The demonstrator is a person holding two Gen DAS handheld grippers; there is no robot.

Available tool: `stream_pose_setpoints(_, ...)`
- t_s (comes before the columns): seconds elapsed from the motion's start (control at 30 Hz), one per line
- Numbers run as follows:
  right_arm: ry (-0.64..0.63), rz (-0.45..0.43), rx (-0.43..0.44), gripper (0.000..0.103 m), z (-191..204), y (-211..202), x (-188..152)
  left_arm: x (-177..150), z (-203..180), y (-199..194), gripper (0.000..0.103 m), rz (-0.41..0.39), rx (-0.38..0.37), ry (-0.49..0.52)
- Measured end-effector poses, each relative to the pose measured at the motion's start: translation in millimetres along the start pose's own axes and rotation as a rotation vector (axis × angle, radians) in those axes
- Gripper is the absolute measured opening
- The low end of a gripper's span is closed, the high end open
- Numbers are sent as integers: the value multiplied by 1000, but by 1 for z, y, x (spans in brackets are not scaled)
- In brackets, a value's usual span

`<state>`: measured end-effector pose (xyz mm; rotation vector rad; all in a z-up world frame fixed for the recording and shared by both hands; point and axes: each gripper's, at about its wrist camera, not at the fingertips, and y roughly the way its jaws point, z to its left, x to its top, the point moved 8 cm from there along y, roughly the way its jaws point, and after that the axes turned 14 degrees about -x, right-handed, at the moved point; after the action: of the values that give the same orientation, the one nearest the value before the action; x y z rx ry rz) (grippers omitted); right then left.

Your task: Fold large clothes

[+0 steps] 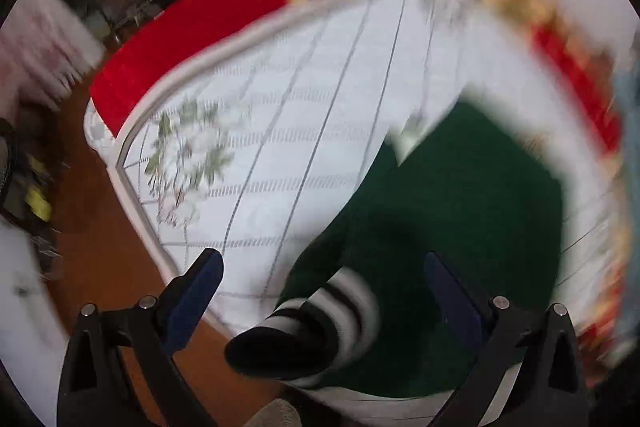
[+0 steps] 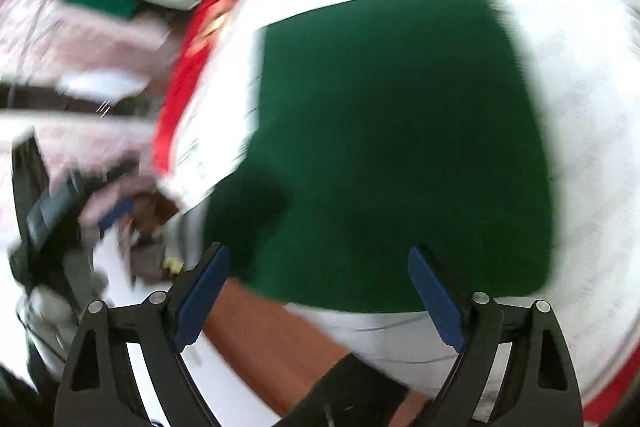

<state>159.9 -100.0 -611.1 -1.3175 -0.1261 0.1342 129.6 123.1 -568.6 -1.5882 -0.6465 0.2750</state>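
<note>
White quilted bed cover (image 1: 304,131) over a red blanket (image 1: 168,43). Spread on the cover near its edge: dark green sweater (image 2: 400,147), striped cuff (image 1: 344,311) overhanging. Probably soft, floppy; best pinched at hem or cuff. Left gripper (image 1: 322,267), right gripper (image 2: 318,263): both gaping, holding nothing.

Both the left gripper (image 1: 324,267) and the right gripper (image 2: 319,261) point steeply down over the green garment (image 2: 400,147), jaws spread wide, gripping nothing.
</note>
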Motion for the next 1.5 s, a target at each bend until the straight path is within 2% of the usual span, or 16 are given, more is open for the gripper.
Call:
stream_pose_setpoints(0.03,29,-6,-28,92,-17,2,5,-12,7,22,103,41,89,24)
stream_pose_setpoints(0.1,66,-4,-69,92,-43,14,15,-31,20,60,103,102,129,8)
stream_pose_setpoints(0.13,76,0,-85,92,-48,28,34,-35,24,67,103,105,121,-18)
stream_pose_setpoints(0.23,71,53,-75,92,-69,65,45,-31,27,68,103,81,101,-47)
stream_pose_setpoints(0.33,92,133,85,92,-66,105,69,-27,28,68,103,83,98,-55)
stream_pose_setpoints(0.4,103,184,226,101,-52,128,82,-24,27,66,103,80,105,-42)
stream_pose_setpoints(0.5,123,126,231,101,-36,136,96,-15,20,56,103,64,127,-17)
stream_pose_setpoints(0.53,125,94,220,95,-32,134,98,-13,18,56,103,57,129,-13)
stream_pose_setpoints(0.6,179,38,195,54,-41,114,89,-5,9,47,103,35,140,2)
stream_pose_setpoints(0.7,314,9,204,41,-53,89,71,3,-12,34,103,12,128,39)
stream_pose_setpoints(0.8,434,64,177,43,-80,78,36,12,-42,18,103,-7,104,96)
stream_pose_setpoints(0.93,397,166,49,64,-113,78,2,22,-81,15,103,5,60,154)
stream_pose_setpoints(1.1,328,46,-66,64,-138,42,7,38,-123,21,103,12,44,207)
stream_pose_setpoints(1.2,321,-9,-51,74,-143,19,15,46,-141,22,103,19,58,248)
stream_pose_setpoints(1.27,308,-11,-38,81,-147,6,19,49,-148,21,103,21,69,267)
stream_pose_setpoints(1.5,252,-27,-73,81,-140,1,49,66,-168,38,103,28,71,319)
